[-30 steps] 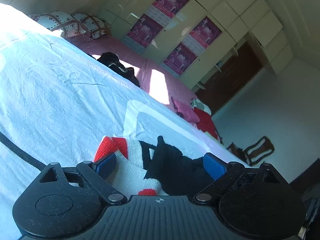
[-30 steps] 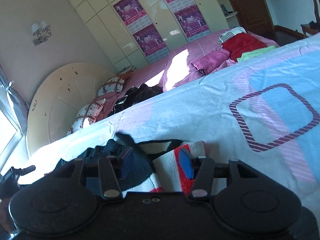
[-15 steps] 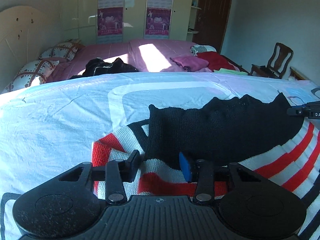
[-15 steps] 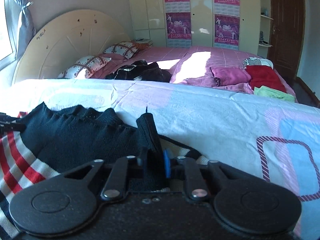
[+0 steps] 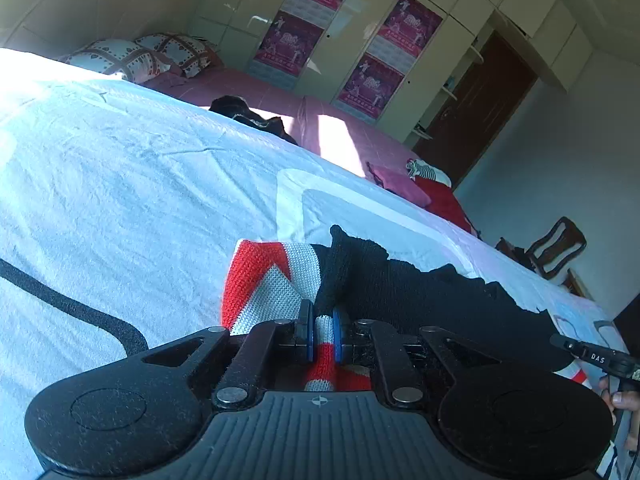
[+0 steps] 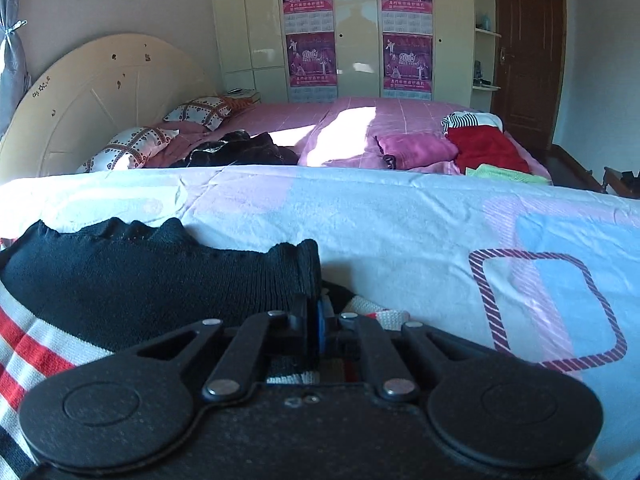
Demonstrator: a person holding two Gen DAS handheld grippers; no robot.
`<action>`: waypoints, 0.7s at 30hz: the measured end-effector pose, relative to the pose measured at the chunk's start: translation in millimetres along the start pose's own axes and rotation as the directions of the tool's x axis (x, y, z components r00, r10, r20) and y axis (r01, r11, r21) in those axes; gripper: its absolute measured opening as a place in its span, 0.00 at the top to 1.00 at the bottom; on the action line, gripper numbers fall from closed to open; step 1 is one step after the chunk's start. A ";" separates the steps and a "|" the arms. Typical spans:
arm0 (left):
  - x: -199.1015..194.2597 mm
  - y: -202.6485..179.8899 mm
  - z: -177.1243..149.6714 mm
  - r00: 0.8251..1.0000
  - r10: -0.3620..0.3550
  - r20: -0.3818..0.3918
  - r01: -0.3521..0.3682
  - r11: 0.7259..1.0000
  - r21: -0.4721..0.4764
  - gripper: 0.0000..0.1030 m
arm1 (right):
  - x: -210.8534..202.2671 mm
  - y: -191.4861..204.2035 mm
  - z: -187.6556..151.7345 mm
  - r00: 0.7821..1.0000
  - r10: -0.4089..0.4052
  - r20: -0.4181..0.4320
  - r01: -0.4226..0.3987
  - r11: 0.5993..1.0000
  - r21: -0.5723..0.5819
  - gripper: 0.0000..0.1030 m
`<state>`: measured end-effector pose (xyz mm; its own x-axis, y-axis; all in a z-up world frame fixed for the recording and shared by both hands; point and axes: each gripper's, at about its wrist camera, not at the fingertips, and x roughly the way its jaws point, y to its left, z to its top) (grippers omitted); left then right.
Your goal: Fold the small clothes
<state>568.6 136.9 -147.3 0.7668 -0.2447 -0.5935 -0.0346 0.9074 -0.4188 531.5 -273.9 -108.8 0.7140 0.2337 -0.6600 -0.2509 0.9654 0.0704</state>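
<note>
A small knitted sweater, black with red and white stripes, lies on the bed sheet. In the left wrist view its striped corner [image 5: 272, 280] bunches up in front of my left gripper [image 5: 322, 322], whose jaws are closing with the blue pads pressing a fold of striped knit between them. The black part [image 5: 420, 300] stretches off to the right. In the right wrist view my right gripper [image 6: 313, 314] is shut on the ruffled black edge [image 6: 304, 264] of the sweater, and the striped part [image 6: 28, 352] trails left.
The pale blue and pink patterned sheet [image 6: 400, 216] spreads ahead. Behind it stands a pink bed [image 6: 344, 120] with pillows [image 6: 132, 148], dark clothes [image 6: 240, 148] and folded red and pink garments [image 6: 484, 148]. A wardrobe, a brown door [image 5: 476, 108] and a chair [image 5: 556, 248] lie beyond.
Both grippers have gone from wide apart around the sweater's corners to pinched on the knit. Each view has rolled, and the sweater now stretches between the two grippers.
</note>
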 end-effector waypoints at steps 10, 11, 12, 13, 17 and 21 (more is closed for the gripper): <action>-2.3 -22.3 10.3 0.996 0.085 -0.023 -0.082 0.990 0.113 0.77 | -17.1 7.8 4.8 0.998 -0.058 0.029 0.060 0.994 -0.091 0.72; -4.2 -24.4 12.2 0.996 0.088 -0.025 -0.085 0.989 0.120 0.68 | -24.3 8.8 4.5 0.997 -0.065 0.050 0.069 0.993 -0.097 0.72; -6.3 -26.6 13.4 0.995 0.094 -0.022 -0.091 0.987 0.133 0.59 | -30.2 10.3 4.0 0.995 -0.071 0.064 0.078 0.991 -0.105 0.72; -8.2 -29.6 14.1 0.994 0.108 -0.017 -0.104 0.983 0.154 0.55 | -35.0 11.9 3.4 0.995 -0.069 0.073 0.077 0.991 -0.112 0.72; -13.9 -37.7 15.4 0.991 0.137 -0.007 -0.133 0.970 0.202 0.49 | -49.3 23.0 2.0 0.994 -0.047 0.096 0.062 0.987 -0.151 0.74; -24.0 -46.1 20.3 0.989 0.145 0.035 -0.149 0.965 0.216 0.49 | -52.0 34.4 3.8 0.995 -0.015 0.096 0.031 0.986 -0.164 0.74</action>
<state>564.8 107.9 -99.7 0.7758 -0.0986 -0.6232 -0.0094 0.9858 -0.1677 488.3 -252.4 -69.2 0.7772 0.2293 -0.5859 -0.3326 0.9402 -0.0732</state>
